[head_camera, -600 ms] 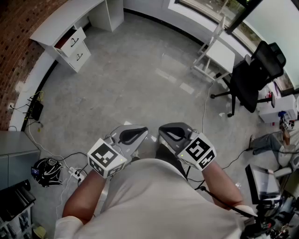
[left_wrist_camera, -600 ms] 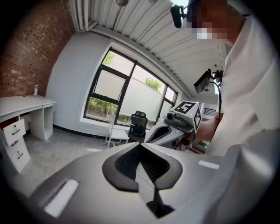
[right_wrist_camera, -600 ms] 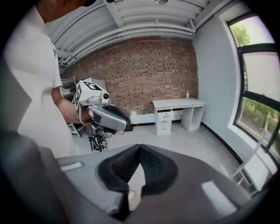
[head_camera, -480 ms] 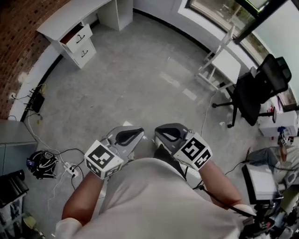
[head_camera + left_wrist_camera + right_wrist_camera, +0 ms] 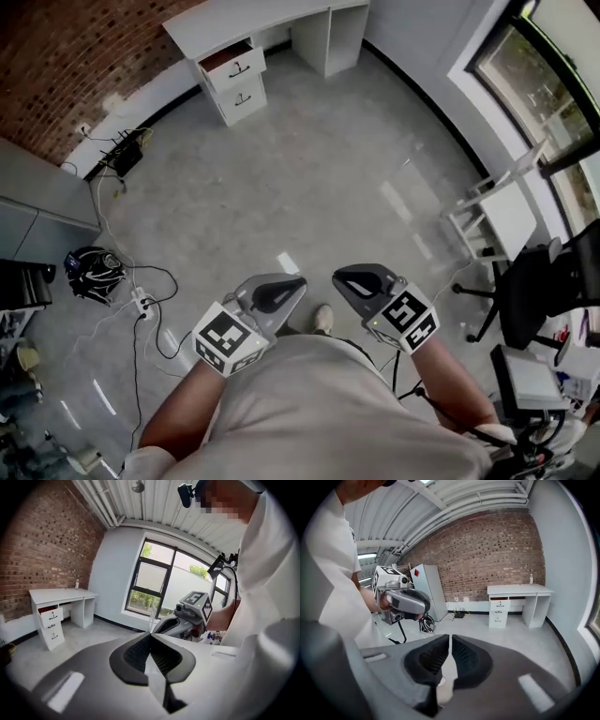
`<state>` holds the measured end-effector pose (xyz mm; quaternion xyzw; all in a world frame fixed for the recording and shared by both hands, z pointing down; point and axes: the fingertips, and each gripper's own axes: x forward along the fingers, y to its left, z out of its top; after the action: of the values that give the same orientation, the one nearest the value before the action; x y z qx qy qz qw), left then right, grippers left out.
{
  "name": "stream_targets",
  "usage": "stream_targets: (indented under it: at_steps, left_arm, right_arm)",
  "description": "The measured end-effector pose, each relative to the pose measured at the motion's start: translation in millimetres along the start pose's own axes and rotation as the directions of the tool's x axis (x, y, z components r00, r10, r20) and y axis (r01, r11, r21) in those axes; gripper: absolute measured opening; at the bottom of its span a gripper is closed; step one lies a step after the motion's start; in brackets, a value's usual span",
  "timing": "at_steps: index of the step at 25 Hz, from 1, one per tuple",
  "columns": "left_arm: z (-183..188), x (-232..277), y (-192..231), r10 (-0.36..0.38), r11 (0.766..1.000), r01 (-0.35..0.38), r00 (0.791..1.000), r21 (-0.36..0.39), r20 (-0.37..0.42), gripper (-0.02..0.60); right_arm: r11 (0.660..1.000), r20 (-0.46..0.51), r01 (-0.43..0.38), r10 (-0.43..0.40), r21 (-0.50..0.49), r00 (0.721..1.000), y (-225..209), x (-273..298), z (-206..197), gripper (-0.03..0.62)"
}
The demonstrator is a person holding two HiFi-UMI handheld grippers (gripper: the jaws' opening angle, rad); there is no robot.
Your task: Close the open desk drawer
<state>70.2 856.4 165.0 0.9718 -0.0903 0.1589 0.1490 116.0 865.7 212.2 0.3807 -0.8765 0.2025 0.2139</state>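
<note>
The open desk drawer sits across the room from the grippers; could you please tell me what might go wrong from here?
1. Loose cables and a power strip lie on the floor left of the route to the desk; drifting that way could mean a trip.
2. The top drawer is only partly out; an off-centre push with the shut left gripper or right gripper might skew it rather than slide it home.

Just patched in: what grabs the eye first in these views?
The white desk against the brick wall, far across the grey floor, with its top drawer pulled out. Nearer, the left gripper and right gripper hang side by side before the person's torso, jaws together, holding nothing.
</note>
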Motion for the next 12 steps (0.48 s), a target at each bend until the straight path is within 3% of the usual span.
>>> stream_targets:
  at_steps: [7, 12]
  left_arm:
    - [8.2, -5.9, 67.7, 0.123, 0.991, -0.120, 0.991, -0.064, 0.053, 0.048]
    - [7.4, -21.3, 162.9, 0.139, 0.986, -0.132, 0.988, -0.103, 0.068, 0.048]
  right_arm:
    - [0.992, 0.057, -0.077, 0.071, 0.099, 0.996, -49.6, 59.5, 23.1, 0.043]
    - [0.997, -0.030, -0.075, 0.075, -0.004, 0.997, -82.0, 139.9, 59.2, 0.047]
